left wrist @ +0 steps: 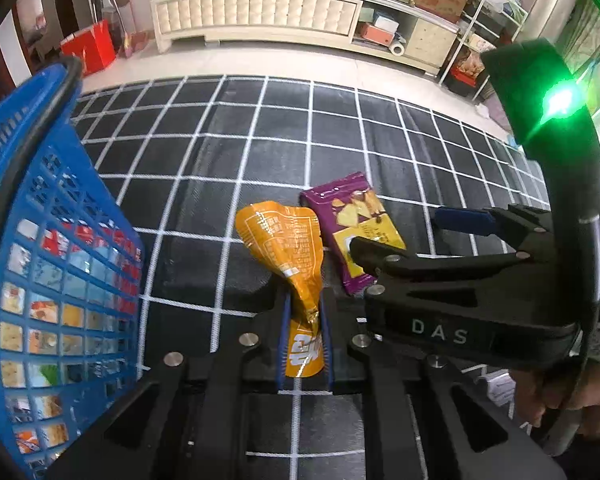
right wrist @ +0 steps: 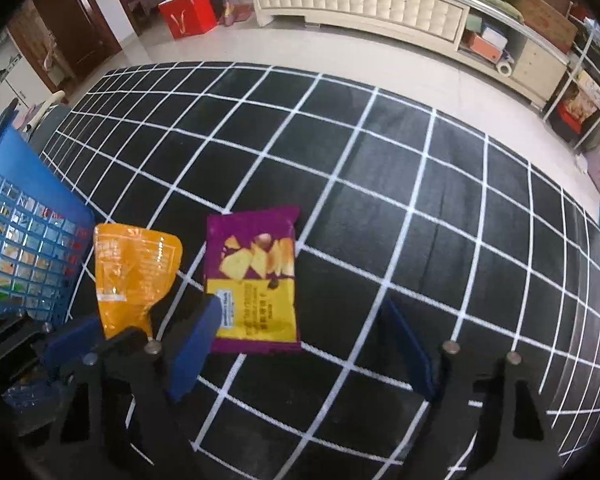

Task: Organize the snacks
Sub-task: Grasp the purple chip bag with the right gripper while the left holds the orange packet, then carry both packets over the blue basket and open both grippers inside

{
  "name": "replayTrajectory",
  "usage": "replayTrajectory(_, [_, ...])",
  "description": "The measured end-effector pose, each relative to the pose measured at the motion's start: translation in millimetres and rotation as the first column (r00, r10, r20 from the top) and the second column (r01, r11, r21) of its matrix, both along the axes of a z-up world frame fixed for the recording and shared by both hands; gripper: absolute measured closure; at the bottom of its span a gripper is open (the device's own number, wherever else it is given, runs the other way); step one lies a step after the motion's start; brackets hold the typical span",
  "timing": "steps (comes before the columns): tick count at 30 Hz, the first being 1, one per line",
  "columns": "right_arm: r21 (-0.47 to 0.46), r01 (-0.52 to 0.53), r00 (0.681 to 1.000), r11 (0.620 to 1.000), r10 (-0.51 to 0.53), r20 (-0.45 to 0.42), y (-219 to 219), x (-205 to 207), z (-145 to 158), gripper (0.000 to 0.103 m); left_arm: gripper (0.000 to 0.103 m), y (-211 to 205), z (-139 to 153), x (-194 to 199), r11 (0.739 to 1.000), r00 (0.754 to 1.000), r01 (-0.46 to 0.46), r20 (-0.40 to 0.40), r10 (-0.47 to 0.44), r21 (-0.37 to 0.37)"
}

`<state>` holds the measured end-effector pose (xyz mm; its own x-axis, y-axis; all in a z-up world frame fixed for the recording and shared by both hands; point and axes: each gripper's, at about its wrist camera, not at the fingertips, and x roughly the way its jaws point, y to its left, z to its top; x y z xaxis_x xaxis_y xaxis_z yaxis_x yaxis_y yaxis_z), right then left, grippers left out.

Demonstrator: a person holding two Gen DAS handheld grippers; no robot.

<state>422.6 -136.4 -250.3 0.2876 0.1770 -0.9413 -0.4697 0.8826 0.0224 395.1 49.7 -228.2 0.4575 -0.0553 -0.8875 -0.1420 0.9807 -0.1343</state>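
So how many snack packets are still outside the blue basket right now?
2: the orange packet clamped in the left gripper, and the purple packet flat on the checked cloth. More are in the basket.

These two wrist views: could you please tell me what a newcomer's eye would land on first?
Probably the orange snack packet, pinched at its lower end by the left hand-held gripper above the black grid-patterned mat. Just right of it, the purple chip packet lies flat between the open fingers of the right hand-held gripper. At far left stands a blue basket already holding snacks.
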Motion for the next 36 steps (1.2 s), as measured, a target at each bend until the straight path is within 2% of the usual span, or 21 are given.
replayTrajectory(4, [0.014, -0.029, 1.0, 0.999, 0.029, -0.005, 6.6, 3.0, 0.4, 0.018, 0.091, 2.8, -0.8, 1.4, 1.0, 1.0, -0.014, 0.005, 0.014, 0.016])
replayTrajectory(7, [0.009, -0.093, 0.995, 0.996, 0.093, -0.031, 15.9, 6.2, 0.3, 0.018, 0.091, 3.3, 1.8, 0.2, 0.999, 1.0, -0.017, 0.019, 0.017, 0.029])
replayTrajectory(14, [-0.104, -0.162, 0.987, 0.981, 0.162, -0.009, 41.2, 5.4, -6.6, 0.02, 0.091, 7.3, 1.9, -11.4, 0.999, 0.999, -0.049, 0.007, 0.049, 0.019])
replayTrajectory(15, [-0.103, -0.166, 0.986, 0.981, 0.166, -0.003, 40.1, 4.4, -5.4, 0.024, 0.091, 6.0, 0.5, -11.2, 0.998, 0.999, -0.047, 0.001, 0.047, 0.033])
replayTrajectory(17, [-0.1, -0.167, 0.985, 0.981, 0.169, 0.015, 39.4, 0.6, -2.8, 0.039, 0.091, 7.8, -0.1, -11.4, 0.999, 0.999, -0.04, 0.005, 0.04, 0.029])
replayTrajectory(18, [-0.099, -0.171, 0.985, 0.98, 0.174, 0.02, 38.0, -2.0, -0.1, 0.052, 0.091, 8.4, 0.0, -11.7, 0.999, 0.999, -0.038, 0.005, 0.038, 0.013])
replayTrajectory(23, [-0.124, -0.159, 0.985, 0.979, 0.165, 0.039, 33.8, -14.8, 3.4, 0.052, 0.091, 7.8, 6.0, -13.2, 0.999, 0.999, -0.04, 0.017, 0.04, 0.004])
replayTrajectory(27, [-0.105, -0.116, 0.992, 0.988, 0.121, 0.042, 26.6, -19.7, 9.8, 0.052, 0.091, 5.6, 12.1, -16.9, 1.0, 0.999, -0.03, 0.027, 0.031, -0.006])
replayTrajectory(36, [-0.067, -0.014, 0.995, 0.998, 0.021, 0.099, 12.1, -53.4, 58.7, 0.052, 0.091, -9.8, 45.7, -50.7, 1.0, 0.996, 0.02, 0.084, -0.02, 0.002])
